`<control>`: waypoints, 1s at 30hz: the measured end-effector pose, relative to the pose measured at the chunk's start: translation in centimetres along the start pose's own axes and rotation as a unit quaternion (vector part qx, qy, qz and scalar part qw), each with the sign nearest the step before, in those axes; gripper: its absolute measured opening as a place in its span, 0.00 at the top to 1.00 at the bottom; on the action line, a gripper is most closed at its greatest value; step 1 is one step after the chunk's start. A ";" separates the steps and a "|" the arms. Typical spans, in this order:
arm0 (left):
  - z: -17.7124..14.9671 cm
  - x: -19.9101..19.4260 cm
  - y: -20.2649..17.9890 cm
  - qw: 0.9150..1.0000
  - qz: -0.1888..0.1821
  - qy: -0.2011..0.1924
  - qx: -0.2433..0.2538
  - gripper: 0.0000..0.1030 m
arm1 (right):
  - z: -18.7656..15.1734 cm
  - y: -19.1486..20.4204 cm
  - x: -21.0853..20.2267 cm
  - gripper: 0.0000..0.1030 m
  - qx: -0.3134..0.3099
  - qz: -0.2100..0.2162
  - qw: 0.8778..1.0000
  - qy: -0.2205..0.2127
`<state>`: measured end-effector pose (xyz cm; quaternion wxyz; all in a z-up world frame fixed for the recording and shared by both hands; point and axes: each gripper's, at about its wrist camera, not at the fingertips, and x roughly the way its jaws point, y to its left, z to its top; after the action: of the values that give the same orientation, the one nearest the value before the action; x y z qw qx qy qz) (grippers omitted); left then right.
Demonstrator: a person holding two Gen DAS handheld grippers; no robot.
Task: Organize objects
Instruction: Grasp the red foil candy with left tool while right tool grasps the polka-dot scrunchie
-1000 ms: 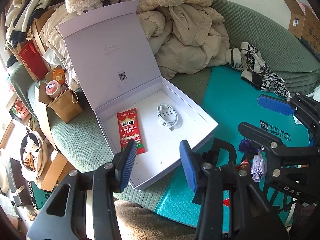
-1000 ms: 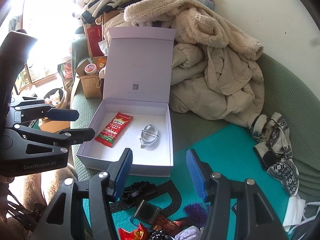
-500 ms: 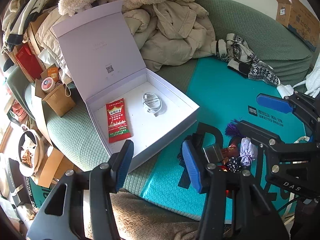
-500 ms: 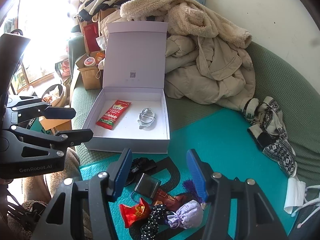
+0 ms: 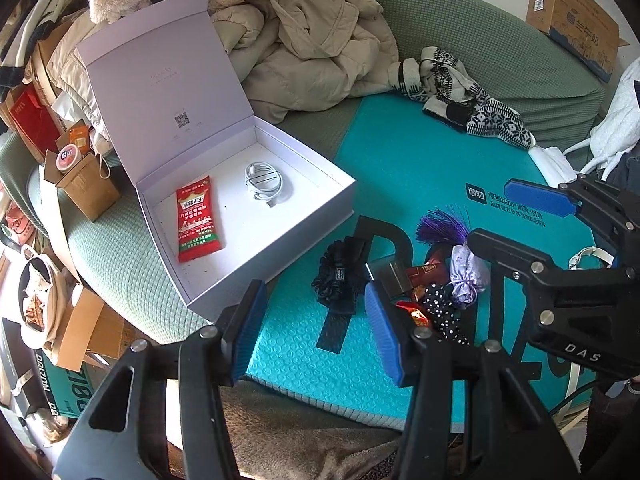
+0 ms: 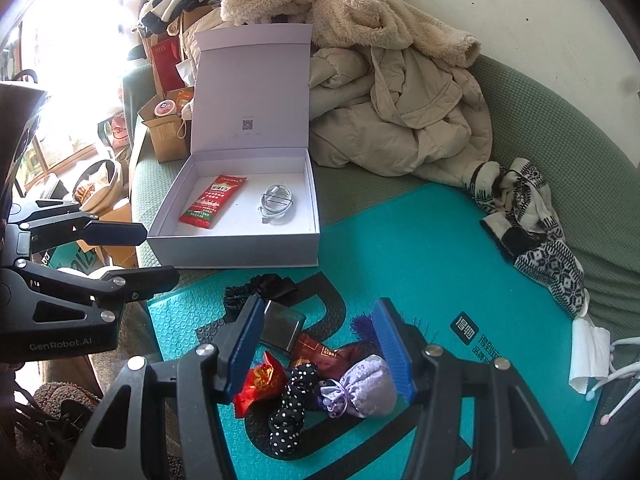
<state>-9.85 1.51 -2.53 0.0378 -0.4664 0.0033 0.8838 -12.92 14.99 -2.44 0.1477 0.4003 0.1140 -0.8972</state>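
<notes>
A white box [image 5: 312,216] [image 6: 240,248] stands with its lid up on the green sofa; a red snack packet [image 5: 197,220] [image 6: 214,202] and a coiled white cable [image 5: 265,185] [image 6: 277,202] lie in it. On the teal mat [image 5: 400,160] [image 6: 400,240] sits a heap: black scrunchie [image 5: 340,276] [image 6: 256,292], dark square case [image 6: 282,326], brown packet [image 6: 324,354], red foil candy [image 6: 260,384], dotted scrunchie [image 6: 294,400], lilac sachet [image 5: 468,276] [image 6: 362,386]. My left gripper [image 5: 316,332] [image 6: 136,254] hangs open beside the black scrunchie. Over the heap my right gripper [image 6: 320,348] [image 5: 520,224] is open and empty.
Beige coats [image 6: 400,100] are piled behind the box. Patterned knitwear [image 5: 460,92] [image 6: 532,216] lies at the mat's far edge. Cardboard boxes [image 5: 84,188] and clutter crowd the sofa's left end and the floor beyond it. White tissue [image 6: 588,352] rests at the right.
Both grippers have drawn back from the box and sunk toward the mat. The heap of small things has come fully into both views. The left jaws stand slightly wider.
</notes>
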 end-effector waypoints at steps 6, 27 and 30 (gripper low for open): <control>-0.6 1.7 -0.8 1.000 -0.013 0.020 0.004 0.52 | -1.7 -0.7 0.8 0.44 0.017 0.003 1.000 0.024; -2.9 9.7 -3.4 0.991 -0.059 0.122 0.020 0.46 | -8.3 -3.0 5.2 0.44 0.079 0.046 0.988 0.122; -3.1 10.3 -3.8 0.990 -0.067 0.125 0.024 0.45 | -8.8 -3.2 5.4 0.44 0.087 0.058 0.987 0.124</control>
<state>-12.84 5.86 -12.61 0.1075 -0.5716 -0.0023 0.8135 -11.48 19.91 -11.97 0.1486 0.5257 0.0301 -0.8371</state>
